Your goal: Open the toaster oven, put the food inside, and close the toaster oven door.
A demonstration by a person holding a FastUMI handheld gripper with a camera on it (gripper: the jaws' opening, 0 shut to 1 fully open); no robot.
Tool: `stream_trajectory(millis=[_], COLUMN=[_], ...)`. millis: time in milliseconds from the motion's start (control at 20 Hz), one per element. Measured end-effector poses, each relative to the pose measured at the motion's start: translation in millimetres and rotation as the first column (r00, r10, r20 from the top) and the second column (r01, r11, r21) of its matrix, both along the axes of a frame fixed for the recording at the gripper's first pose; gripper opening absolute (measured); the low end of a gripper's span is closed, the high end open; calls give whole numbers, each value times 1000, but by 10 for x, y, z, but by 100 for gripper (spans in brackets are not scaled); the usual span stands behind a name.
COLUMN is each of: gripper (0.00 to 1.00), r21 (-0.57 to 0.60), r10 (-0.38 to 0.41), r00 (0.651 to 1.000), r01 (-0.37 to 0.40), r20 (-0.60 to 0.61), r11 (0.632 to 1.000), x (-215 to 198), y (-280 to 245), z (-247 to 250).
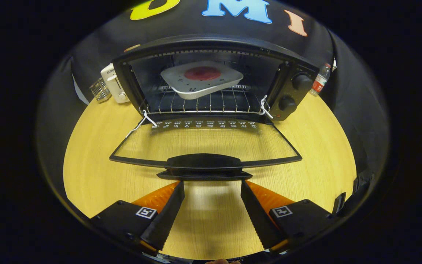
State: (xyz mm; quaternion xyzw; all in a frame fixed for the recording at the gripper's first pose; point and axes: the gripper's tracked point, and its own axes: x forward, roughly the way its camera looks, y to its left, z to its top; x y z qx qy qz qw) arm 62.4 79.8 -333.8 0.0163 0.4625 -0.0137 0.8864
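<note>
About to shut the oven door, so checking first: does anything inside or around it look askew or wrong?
The plate with the red food sits tilted on the rack, its right side raised. The open gripper waits just short of the door handle.

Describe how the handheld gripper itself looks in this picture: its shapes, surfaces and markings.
The gripper has two flat, wedge-shaped fingers narrowing toward their tips, with sawtooth-ridged inner edges. Each is fixed to a blocky black mount bearing a small square black-and-white marker. No cables are visible.

My fingertips slip under the door handle, contact unclear. Bottle half hidden behind the toaster oven, label unreadable.
</note>
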Motion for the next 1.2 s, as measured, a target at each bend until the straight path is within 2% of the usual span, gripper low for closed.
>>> stream_trajectory(millis=[250, 350, 450, 600, 750, 950, 1100, 1200], gripper=[98, 98, 99, 99, 98, 98, 98, 98], r21=[28, 44, 68, 8, -30, -19, -78, -101], r10=[20, -8, -21, 16, 41, 20, 44, 47], r00=[981, 971, 937, 865, 792, 725, 657, 644], r01=[-26, -3, -3, -23, -29, -9, 22, 47], r20=[194, 237, 350, 502, 609, 688, 752, 764], r11=[999, 999, 998, 1000, 999, 1000, 997, 994], x=[190, 232, 342, 411, 313, -89, -274, -475], y=[106, 39, -7, -182, -387, -700, -1065, -1263], z=[601, 924, 1326, 1994, 2440, 2771, 2978, 2997])
